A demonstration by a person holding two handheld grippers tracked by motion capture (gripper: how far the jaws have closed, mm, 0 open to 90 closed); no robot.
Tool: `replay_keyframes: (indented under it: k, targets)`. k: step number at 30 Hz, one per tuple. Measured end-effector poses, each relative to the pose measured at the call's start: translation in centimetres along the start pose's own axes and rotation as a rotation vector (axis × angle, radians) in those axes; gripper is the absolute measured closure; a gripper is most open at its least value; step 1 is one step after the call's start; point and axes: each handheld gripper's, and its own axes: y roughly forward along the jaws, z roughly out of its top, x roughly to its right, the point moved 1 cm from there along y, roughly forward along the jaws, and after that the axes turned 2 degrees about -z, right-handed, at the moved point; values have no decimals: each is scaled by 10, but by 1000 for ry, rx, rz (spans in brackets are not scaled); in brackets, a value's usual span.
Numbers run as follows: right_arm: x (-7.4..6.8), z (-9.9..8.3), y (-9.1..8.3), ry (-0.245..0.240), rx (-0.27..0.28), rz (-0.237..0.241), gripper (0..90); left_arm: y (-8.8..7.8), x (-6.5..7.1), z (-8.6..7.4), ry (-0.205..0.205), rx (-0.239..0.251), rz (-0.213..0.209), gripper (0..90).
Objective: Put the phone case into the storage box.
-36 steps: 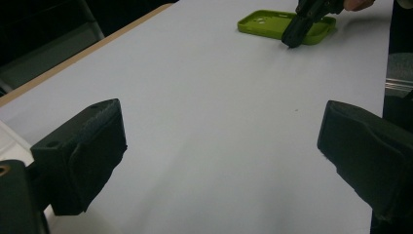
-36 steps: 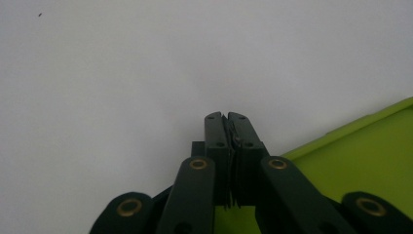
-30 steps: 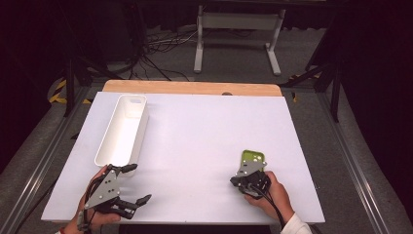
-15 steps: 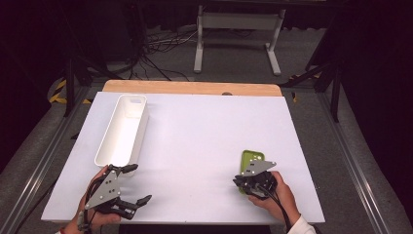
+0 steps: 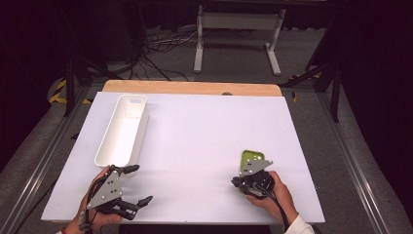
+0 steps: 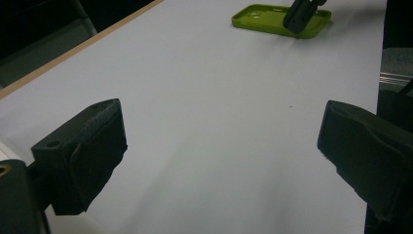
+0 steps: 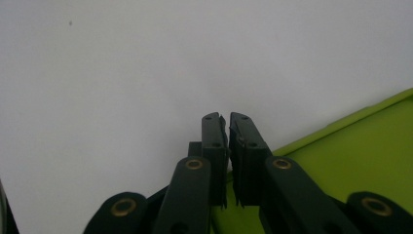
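Note:
A lime-green phone case (image 5: pixel 253 157) lies flat on the white table (image 5: pixel 204 136), near its front right. My right gripper (image 5: pixel 238 184) sits at the case's near left edge, held in a hand. In the right gripper view its jaws (image 7: pixel 226 122) have just been closing and stand almost together, with the green case's (image 7: pixel 370 156) raised rim apparently pinched between the pads. My left gripper (image 5: pixel 139 185) rests at the front left, wide open with nothing between its jaws (image 6: pixel 224 126). Past them I see the green case (image 6: pixel 263 19) with the right gripper (image 6: pixel 299 12) on it.
A long white tray (image 5: pixel 144 127) stands at the left, running away from me, its near end just beyond the left gripper. A wooden strip (image 5: pixel 195 87) borders the table's far edge. Cables and a metal stand lie on the floor beyond.
The right hand and its gripper have drawn back a little toward the table's front edge. The green case has stayed about where it was. The left gripper has not moved.

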Motion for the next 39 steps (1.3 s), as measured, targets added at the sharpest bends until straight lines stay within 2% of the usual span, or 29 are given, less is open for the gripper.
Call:
replay_keyframes:
  k: [2,10,14,16,20,25,28,31,33,35,38,39]
  targets:
    - [0,-4,1,4,-8,23,869,0,0,0,1,-2,1,45]
    - [-1,-14,-8,-9,-44,6,864,0,0,0,-1,-2,2,45]
    - [1,-16,-13,5,-27,9,855,0,1,0,0,-12,-5,45]
    - [4,-16,-19,16,-11,-7,834,1,1,0,-2,-6,-2,45]
    - [16,-15,-32,64,38,-53,788,0,0,0,1,-8,-3,45]
    - [40,-13,-40,173,59,-132,709,0,1,1,8,-9,-8,45]
    - [57,-14,-39,239,30,-166,619,-1,2,1,12,-12,-9,45]
    - [65,-14,-36,262,-5,-174,568,0,2,0,7,-10,-8,45]
    - [74,-14,-33,302,-26,-185,489,0,2,0,6,-9,-13,45]
    - [83,-12,-29,333,-76,-198,372,0,2,1,9,-12,-15,46]
    - [92,-9,-27,379,-110,-218,305,1,3,1,14,-20,-17,46]
    - [97,-7,-26,404,-127,-208,285,1,3,1,18,-20,-22,46]
